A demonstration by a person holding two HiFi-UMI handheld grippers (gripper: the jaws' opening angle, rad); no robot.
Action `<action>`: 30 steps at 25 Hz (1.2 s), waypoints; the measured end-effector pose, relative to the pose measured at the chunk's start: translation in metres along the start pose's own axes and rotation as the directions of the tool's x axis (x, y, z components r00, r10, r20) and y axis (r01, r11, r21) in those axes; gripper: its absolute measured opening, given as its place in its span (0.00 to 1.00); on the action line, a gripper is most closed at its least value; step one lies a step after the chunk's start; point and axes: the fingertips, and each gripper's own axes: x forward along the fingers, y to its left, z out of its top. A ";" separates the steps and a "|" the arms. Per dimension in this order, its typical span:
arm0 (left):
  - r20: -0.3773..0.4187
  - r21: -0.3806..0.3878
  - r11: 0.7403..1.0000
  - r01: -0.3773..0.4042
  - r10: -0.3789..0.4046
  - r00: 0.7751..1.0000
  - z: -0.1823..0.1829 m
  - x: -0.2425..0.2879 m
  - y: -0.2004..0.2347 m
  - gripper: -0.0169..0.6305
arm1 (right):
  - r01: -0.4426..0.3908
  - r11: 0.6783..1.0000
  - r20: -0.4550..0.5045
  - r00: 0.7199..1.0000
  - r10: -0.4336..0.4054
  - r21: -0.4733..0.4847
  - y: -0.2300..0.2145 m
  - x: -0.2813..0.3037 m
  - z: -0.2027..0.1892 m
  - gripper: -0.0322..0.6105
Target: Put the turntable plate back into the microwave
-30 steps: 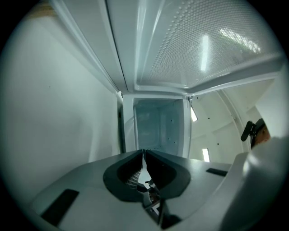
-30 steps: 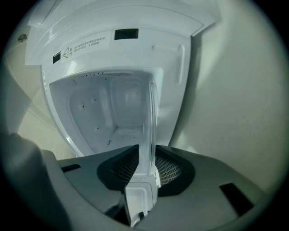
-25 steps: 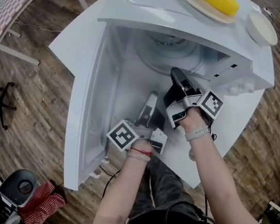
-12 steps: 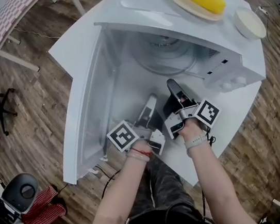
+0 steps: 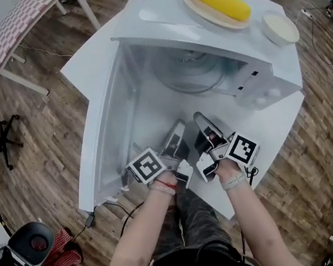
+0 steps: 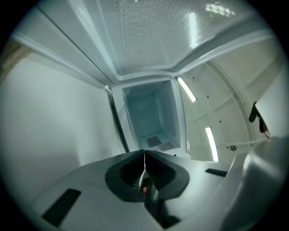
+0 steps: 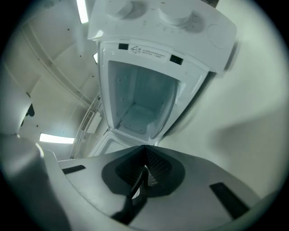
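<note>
The glass turntable plate [image 5: 190,75] lies inside the open microwave [image 5: 262,87], apparently flat on the oven floor. The left gripper [image 5: 178,126] and right gripper [image 5: 200,118] hover side by side just outside the opening, each with its fingers pressed together on nothing. To finish well, the plate probably needs a check that it sits level, and both grippers should stay clear of the door [image 5: 99,120].

Count: one turntable plate, one microwave, two grippers. On top of the microwave are one corn cob [image 5: 219,2] on one plate [image 5: 198,10], and one small white dish [image 5: 280,27].

Smooth, glossy white microwave [image 5: 154,7]; clear glass turntable plate [image 5: 190,76] inside (faintly shiny); grainy wood-plank floor [image 5: 37,136]; checked woven cloth [image 5: 10,22].
</note>
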 end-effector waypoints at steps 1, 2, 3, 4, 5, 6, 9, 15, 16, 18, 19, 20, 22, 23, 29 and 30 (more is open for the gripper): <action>-0.004 0.015 1.000 -0.003 0.003 1.000 0.001 -0.002 -0.001 0.05 | 0.009 0.999 -0.013 1.000 -0.009 -0.033 0.003 -0.003 -0.003 0.08; -0.007 0.020 1.000 -0.001 0.001 1.000 0.001 -0.004 -0.002 0.05 | 0.020 0.997 -0.025 0.999 -0.022 -0.077 0.005 -0.005 -0.005 0.08; -0.014 0.024 1.000 0.003 -0.003 1.000 0.000 -0.006 -0.005 0.05 | 0.025 0.991 -0.037 0.999 -0.030 -0.131 0.010 -0.008 -0.006 0.08; -0.024 0.031 1.000 0.005 -0.005 1.000 -0.002 -0.008 -0.008 0.05 | 0.019 0.981 -0.052 0.998 -0.029 -0.193 0.016 -0.010 -0.009 0.08; -0.037 0.040 0.999 0.004 -0.003 0.999 -0.004 -0.010 -0.011 0.05 | 0.009 0.966 -0.070 0.997 -0.028 -0.260 0.023 -0.011 -0.013 0.08; -0.049 0.052 0.999 0.007 -0.004 0.999 -0.006 -0.011 -0.014 0.05 | 0.002 0.944 -0.088 0.996 -0.033 -0.330 0.028 -0.012 -0.017 0.08; -0.071 0.114 0.993 0.039 -0.031 0.997 -0.009 -0.013 -0.028 0.05 | 0.015 0.865 -0.119 0.989 -0.086 -0.502 0.038 -0.017 -0.027 0.08; -0.128 0.301 0.953 0.036 0.003 0.992 -0.019 -0.023 -0.045 0.05 | 0.054 0.721 -0.109 0.978 -0.177 -0.691 0.046 -0.032 -0.039 0.08; -0.135 0.340 0.939 0.040 0.007 0.991 -0.021 -0.027 -0.048 0.05 | 0.050 0.695 -0.106 0.978 -0.179 -0.718 0.050 -0.036 -0.042 0.08; -0.152 0.411 0.911 0.048 0.016 0.988 -0.027 -0.035 -0.055 0.05 | 0.037 0.657 -0.101 0.980 -0.171 -0.753 0.057 -0.045 -0.047 0.08; -0.160 0.439 0.897 0.052 0.022 0.987 -0.029 -0.039 -0.058 0.05 | 0.032 0.647 -0.100 0.981 -0.166 -0.762 0.061 -0.049 -0.050 0.08; -0.166 0.461 0.886 0.054 0.026 0.986 -0.031 -0.042 -0.061 0.05 | 0.029 0.642 -0.099 0.982 -0.162 -0.766 0.063 -0.052 -0.052 0.08; -0.170 0.490 0.870 0.059 0.029 0.985 -0.033 -0.047 -0.066 0.05 | 0.029 0.636 -0.092 0.983 -0.156 -0.771 0.068 -0.057 -0.056 0.08; -0.169 0.500 0.864 0.061 0.029 0.985 -0.033 -0.049 -0.069 0.05 | 0.031 0.631 -0.085 0.984 -0.154 -0.775 0.070 -0.060 -0.057 0.08; -0.153 0.588 0.806 0.066 0.031 0.988 -0.032 -0.056 -0.084 0.05 | 0.064 0.579 -0.037 0.986 -0.162 -0.813 0.083 -0.068 -0.059 0.08; -0.152 0.595 0.801 0.069 0.027 0.988 -0.032 -0.057 -0.087 0.05 | 0.068 0.571 -0.030 0.987 -0.161 -0.818 0.085 -0.070 -0.058 0.08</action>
